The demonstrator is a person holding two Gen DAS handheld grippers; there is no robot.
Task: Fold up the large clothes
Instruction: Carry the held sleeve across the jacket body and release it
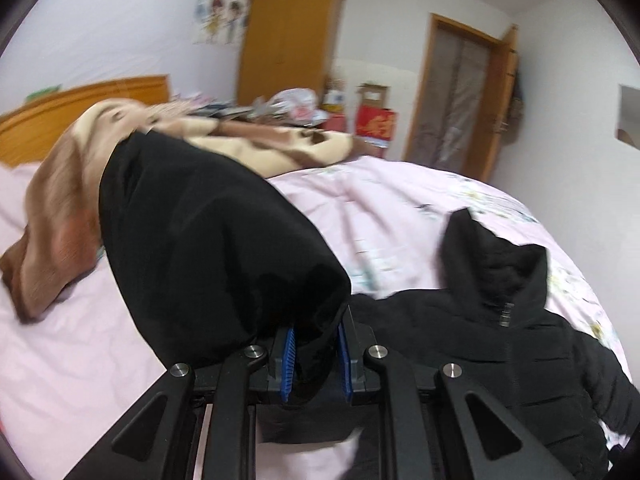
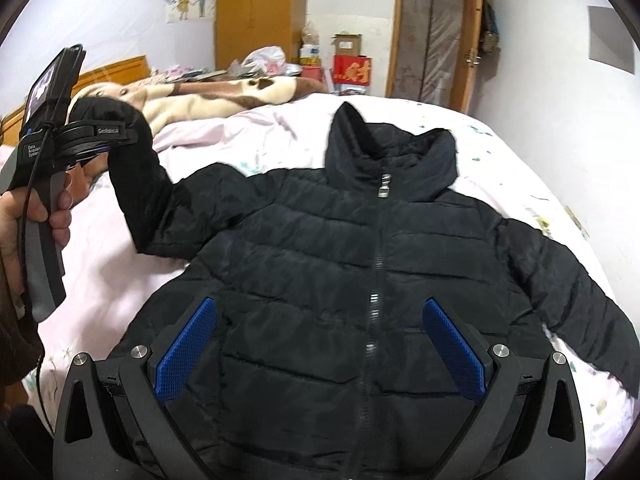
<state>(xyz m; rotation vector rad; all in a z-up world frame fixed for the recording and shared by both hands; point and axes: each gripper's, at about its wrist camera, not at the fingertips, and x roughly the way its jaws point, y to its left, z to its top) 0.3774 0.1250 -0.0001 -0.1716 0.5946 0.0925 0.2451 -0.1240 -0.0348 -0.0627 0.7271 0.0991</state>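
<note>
Jaws, left: my left gripper (image 1: 316, 354) has its blue pads clamped on the cuff end of the jacket's sleeve (image 1: 208, 240); black fabric fills the gap between them.
Jaws, right: my right gripper (image 2: 320, 352) stands wide apart, with nothing between the pads; it hovers over the lower front of the jacket, and I cannot tell whether it touches the fabric.
Jacket: I see a black quilted jacket (image 2: 360, 264) lying front-up on the bed (image 2: 256, 136), zipped, with the hood toward the far side and the hem nearest my right camera.
Sleeves: the sleeve in my left jaws is lifted off the bed and rises from the shoulder to the gripper (it bulges large in the left wrist view); the other sleeve (image 2: 572, 280) lies flat, spread out to the right of the picture.
Left hand: a hand (image 2: 36, 216) wraps the grey handle of the left gripper at the left edge of the right wrist view, with a cable running down beside it.
Bed: pink sheet with a pale printed pattern; a brown and cream blanket (image 2: 224, 98) is heaped at the far side, well apart from the jacket's body.
Room: I can make out a wooden wardrobe (image 2: 260, 12), a red box (image 2: 352, 70) and a door (image 2: 432, 36) behind the bed.
Sharpness: my left view is blurred, so fine detail there is lost.
</note>
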